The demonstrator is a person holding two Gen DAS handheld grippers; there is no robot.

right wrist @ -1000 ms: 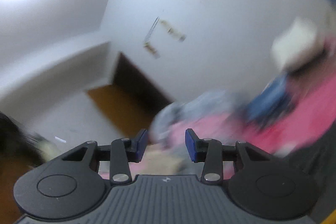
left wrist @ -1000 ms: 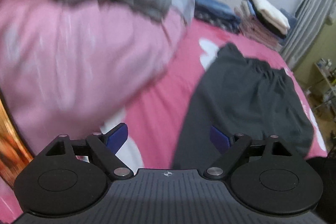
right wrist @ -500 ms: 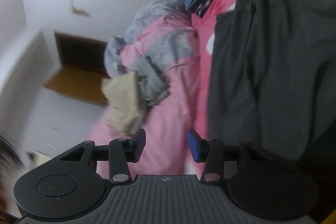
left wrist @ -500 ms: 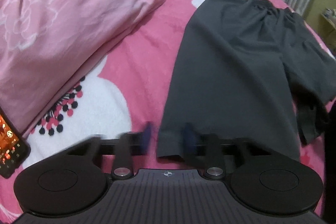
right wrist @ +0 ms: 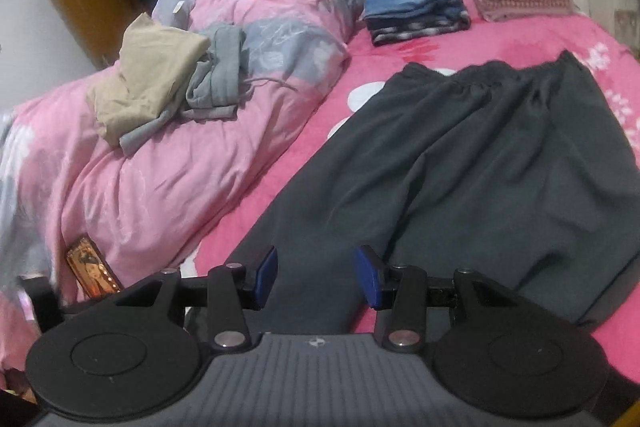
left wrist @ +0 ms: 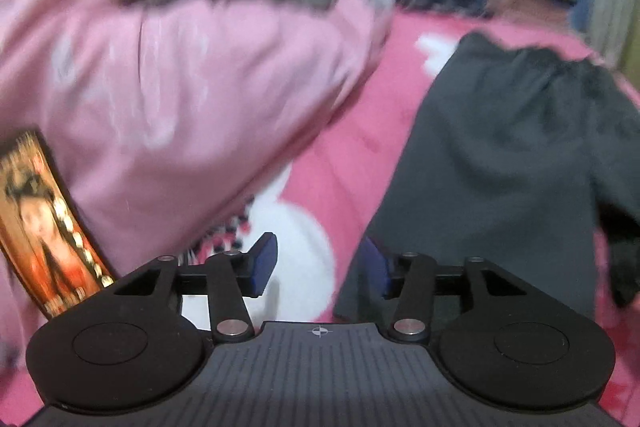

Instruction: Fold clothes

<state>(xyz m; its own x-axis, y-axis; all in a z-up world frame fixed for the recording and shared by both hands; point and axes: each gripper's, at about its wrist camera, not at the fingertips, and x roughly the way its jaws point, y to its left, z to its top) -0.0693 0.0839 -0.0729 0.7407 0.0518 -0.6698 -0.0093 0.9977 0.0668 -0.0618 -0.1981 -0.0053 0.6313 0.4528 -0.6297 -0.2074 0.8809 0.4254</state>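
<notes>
Two grippers spread and empty over the dark shorts (right wrist: pixel 472 163) lying flat on the pink bedspread (right wrist: pixel 520 39) beside the quilt (right wrist: pixel 160 163) — left gripper (left wrist: pixel 318 265) just reopened, right gripper (right wrist: pixel 316 277) over the near leg — soft, light, floppy cloth, best pinched at the hem corners.

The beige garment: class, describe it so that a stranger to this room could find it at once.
Start at the pink bed, then go to the crumpled pink duvet heaped along its left side. On top of that heap lies the beige garment, touching a grey garment; it is the only tan piece there.
</notes>
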